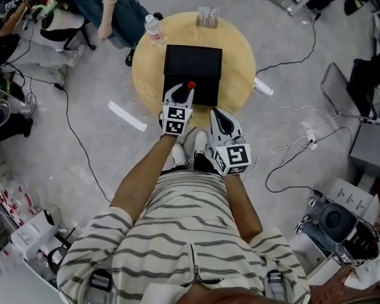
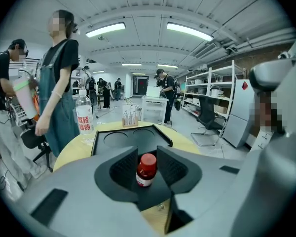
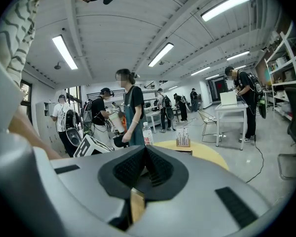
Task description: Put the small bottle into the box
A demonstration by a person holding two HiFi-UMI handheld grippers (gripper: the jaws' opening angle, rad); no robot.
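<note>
- Head view: a round wooden counter (image 1: 240, 62) carries a black box (image 1: 193, 65) near its middle.
- The left gripper (image 1: 185, 94) reaches in over the near side of the box. The small bottle (image 1: 191, 85), with its red cap showing, sits between its jaws.
- The right gripper (image 1: 216, 115) hangs at the counter's near edge, just beside the box's near right corner and apart from it.
- A clear water bottle (image 1: 154, 29) stands at the far left rim of the counter, and a small rack (image 1: 207, 16) stands at the far edge. A person (image 1: 111, 5) stands beyond the counter on the left.
- Left gripper view: the two dark jaws press on the small bottle from either side, so this gripper is clamped on it. The bottle stands upright, dark red with a white label low on its body.
- Past the bottle the box lies open, its dark inside showing two round hollows. The bottle is not down in either of them.
- The water bottle stands to the left of the box, and the rack stands behind it.
- Right gripper view: the ribbed jaws meet at their tips with nothing between them, so this gripper is closed and empty.
- The far part of the counter, the water bottle and the rack show beyond the jaws.
</note>
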